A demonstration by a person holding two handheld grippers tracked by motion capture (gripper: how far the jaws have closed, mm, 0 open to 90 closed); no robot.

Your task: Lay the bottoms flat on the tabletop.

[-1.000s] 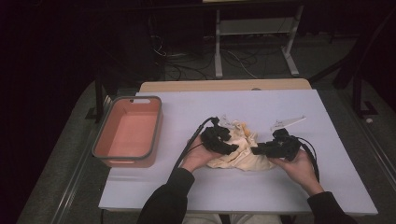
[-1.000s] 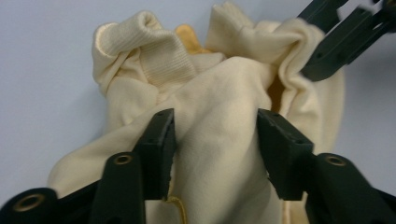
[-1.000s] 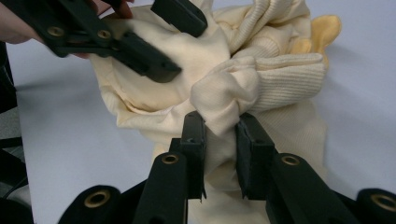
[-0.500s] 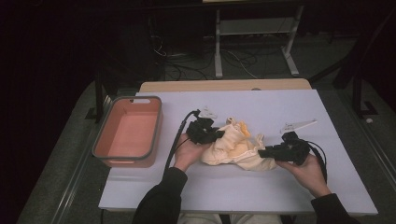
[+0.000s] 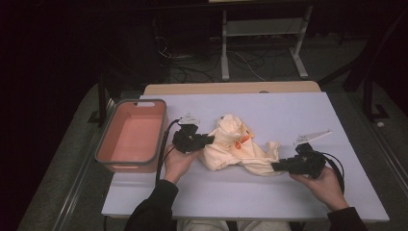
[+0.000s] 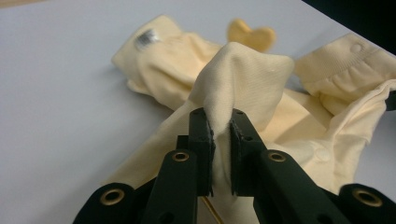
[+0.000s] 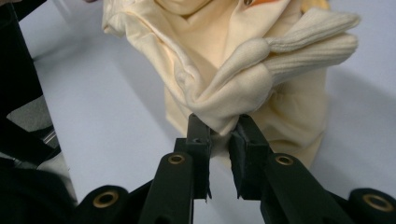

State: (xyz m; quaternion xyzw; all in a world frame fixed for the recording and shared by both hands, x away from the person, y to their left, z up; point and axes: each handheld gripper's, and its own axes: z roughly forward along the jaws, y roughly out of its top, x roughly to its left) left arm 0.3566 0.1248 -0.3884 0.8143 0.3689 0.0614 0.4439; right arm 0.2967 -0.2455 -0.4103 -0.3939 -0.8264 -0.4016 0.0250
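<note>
The left gripper's fingers (image 6: pixel 201 140) have just been closing and now pinch a raised fold of the cream garment (image 5: pixel 238 147), cloth pressed between the pads. The right gripper's fingers (image 7: pixel 247 135) stand narrow, clamped on a bunched corner beside a ribbed cuff (image 7: pixel 310 39). In the high view the left gripper (image 5: pixel 204 140) bites the garment's left edge and the right gripper (image 5: pixel 278 166) its lower right end. Since the earlier frames the hands have drawn apart, the left one sliding toward the bin (image 5: pixel 131 135), so the garment lies longer across the middle of the tabletop (image 5: pixel 288 197) than when it was a tight heap between the hands. That looks like spreading it out. With both ends gripped, more pull should flatten it, though the middle is still crumpled around an orange patch (image 5: pixel 243 141).
</note>
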